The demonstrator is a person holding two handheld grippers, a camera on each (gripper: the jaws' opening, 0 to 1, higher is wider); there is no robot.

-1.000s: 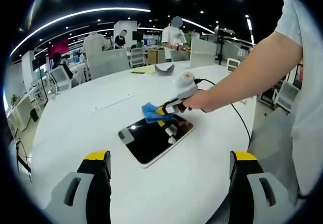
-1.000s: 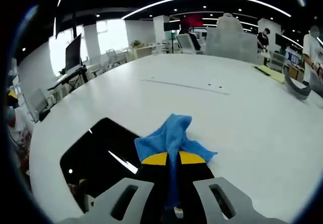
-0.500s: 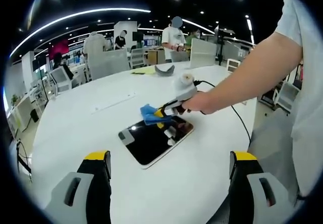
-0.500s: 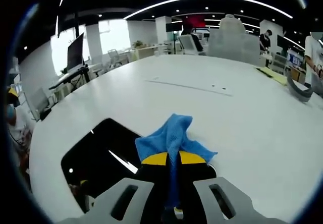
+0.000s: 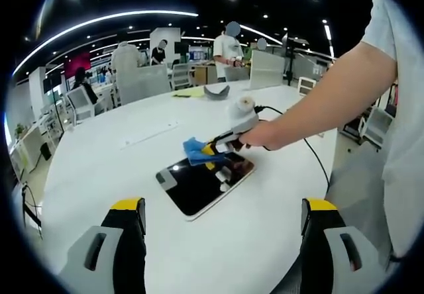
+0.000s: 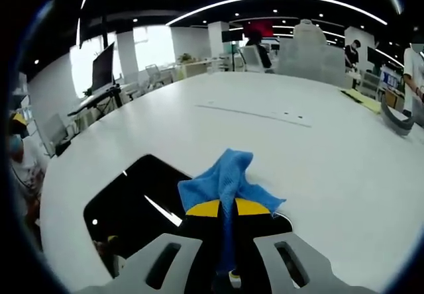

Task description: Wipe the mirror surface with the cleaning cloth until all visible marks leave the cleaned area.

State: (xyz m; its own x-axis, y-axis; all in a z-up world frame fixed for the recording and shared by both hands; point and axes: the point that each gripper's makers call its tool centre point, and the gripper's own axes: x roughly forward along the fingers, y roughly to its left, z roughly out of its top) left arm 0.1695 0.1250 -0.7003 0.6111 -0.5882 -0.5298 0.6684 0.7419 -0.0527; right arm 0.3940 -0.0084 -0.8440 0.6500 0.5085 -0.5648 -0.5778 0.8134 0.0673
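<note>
A dark rectangular mirror (image 5: 203, 181) with a white rim lies flat on the white table (image 5: 119, 168). In the left gripper view, a hand holds my right gripper (image 5: 211, 147) at the mirror's far edge, shut on a blue cleaning cloth (image 5: 193, 151) that hangs over that edge. The right gripper view looks along the shut jaws (image 6: 227, 209), with the blue cloth (image 6: 225, 180) bunched ahead and the mirror (image 6: 136, 204) to the left. My left gripper (image 5: 222, 218) is held wide open above the near table, short of the mirror, with nothing between its fingers.
A black cable (image 5: 311, 149) trails from the right gripper across the table. A grey curved object (image 5: 216, 91) and yellow paper (image 5: 188, 91) lie at the far side. A person's arm (image 5: 331, 89) reaches in from the right. Chairs and people stand beyond.
The right gripper and cloth have shifted slightly along the mirror's far edge; the right view shows a bit more mirror. The left gripper has stayed still.
</note>
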